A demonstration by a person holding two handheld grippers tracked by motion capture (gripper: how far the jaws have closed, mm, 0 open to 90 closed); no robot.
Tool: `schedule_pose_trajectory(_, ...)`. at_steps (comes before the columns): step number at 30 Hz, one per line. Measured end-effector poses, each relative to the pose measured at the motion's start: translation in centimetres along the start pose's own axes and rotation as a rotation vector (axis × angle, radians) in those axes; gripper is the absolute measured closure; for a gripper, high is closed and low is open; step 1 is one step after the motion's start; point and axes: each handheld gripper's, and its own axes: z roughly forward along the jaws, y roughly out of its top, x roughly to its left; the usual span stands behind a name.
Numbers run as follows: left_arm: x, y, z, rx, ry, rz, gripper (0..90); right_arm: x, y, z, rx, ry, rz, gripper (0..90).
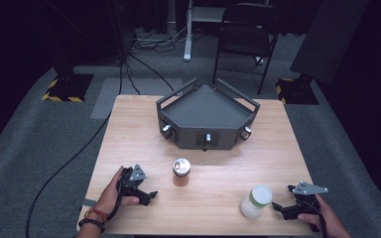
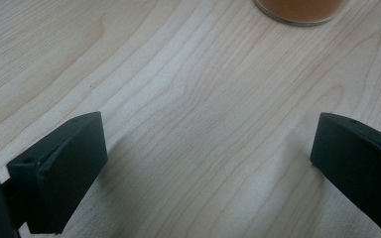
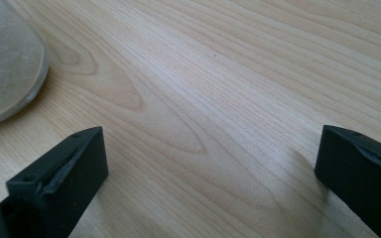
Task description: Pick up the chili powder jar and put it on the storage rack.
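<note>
A small jar of orange-brown contents with a silver lid (image 1: 181, 171) stands upright mid-table; its base (image 2: 300, 10) shows at the top of the left gripper view. A jar of pale contents with a white lid (image 1: 256, 201) stands at the front right; its base (image 3: 7, 64) shows at the left of the right gripper view. My left gripper (image 1: 148, 196) rests on the table left of the brown jar, open, with bare wood between its jaws (image 2: 206, 163). My right gripper (image 1: 282, 198) rests just right of the white-lidded jar, open and empty (image 3: 211, 168).
A dark grey angular tray with raised rails (image 1: 163, 101) and three front knobs sits at the back of the wooden table (image 1: 129, 129). Beyond the table are a folding chair (image 1: 248, 34), stand bases and cables on grey carpet.
</note>
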Motion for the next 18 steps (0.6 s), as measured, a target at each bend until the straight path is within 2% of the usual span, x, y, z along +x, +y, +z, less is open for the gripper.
schedule_pose_trajectory(7, -0.30, 0.03, -0.31, -0.026, 0.006, 0.001, 1.6, 0.00, 0.00, 0.00, 0.000, 0.000, 0.000, 0.0)
schedule_pose_trajectory(11, -0.45, 0.01, -0.58, -0.050, 0.010, -0.014, 1.5, 0.00, 0.00, 0.00, 0.000, 0.000, 0.000, 0.0)
schedule_pose_trajectory(18, -0.91, 0.13, -0.93, -0.089, 0.005, -0.008, 1.5, 0.00, 0.00, 0.00, 0.000, 0.000, 0.000, 0.0)
